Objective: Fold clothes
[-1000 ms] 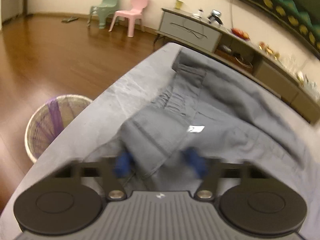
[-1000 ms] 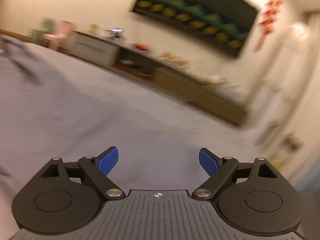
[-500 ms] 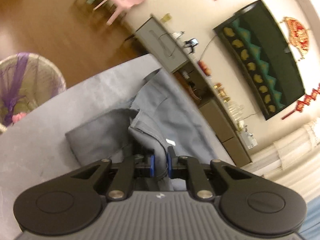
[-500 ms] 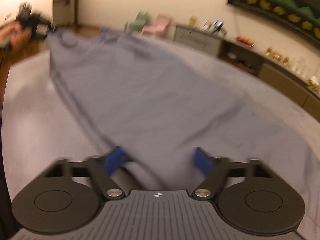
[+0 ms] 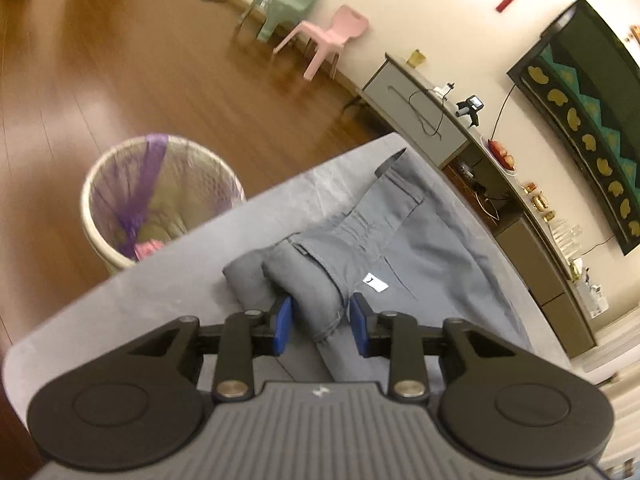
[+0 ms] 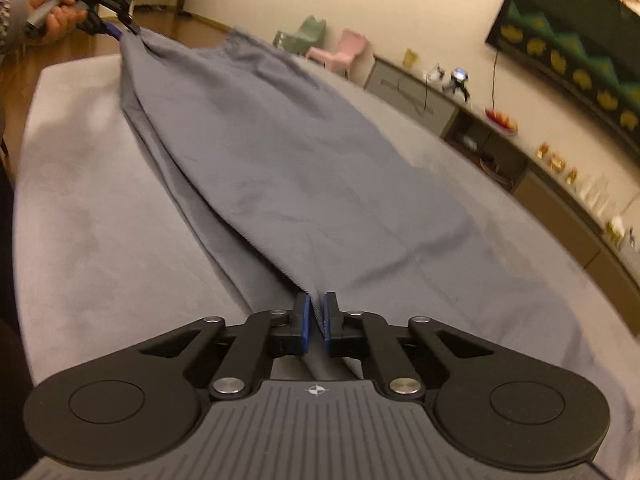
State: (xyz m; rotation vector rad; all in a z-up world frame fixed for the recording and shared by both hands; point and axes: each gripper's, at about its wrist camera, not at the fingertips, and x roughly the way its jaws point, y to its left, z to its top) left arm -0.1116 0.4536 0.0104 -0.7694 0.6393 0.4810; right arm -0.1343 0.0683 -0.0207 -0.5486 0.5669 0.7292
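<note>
Grey trousers (image 5: 380, 248) lie along a grey-covered table (image 5: 160, 280), with a small white tag (image 5: 376, 281) near the waistband. My left gripper (image 5: 321, 322) is shut on a thick bunch of the waistband end, which fills the gap between its blue pads. In the right wrist view the trousers (image 6: 280, 140) stretch from that left gripper (image 6: 120, 34), held in a person's hand (image 6: 52, 12), down to my right gripper (image 6: 316, 316). The right gripper is shut on the edge of the leg end.
A wicker bin (image 5: 160, 200) with a purple liner stands on the wooden floor beside the table's corner. A pink chair (image 5: 332, 40) and a green chair (image 5: 288, 8) stand by the far wall. A long sideboard (image 5: 420, 108) runs behind the table.
The left gripper closed on the waistband and lifted it; its jaws now stand wider around the bunch. The right gripper swung over to the trousers and shut on the leg end.
</note>
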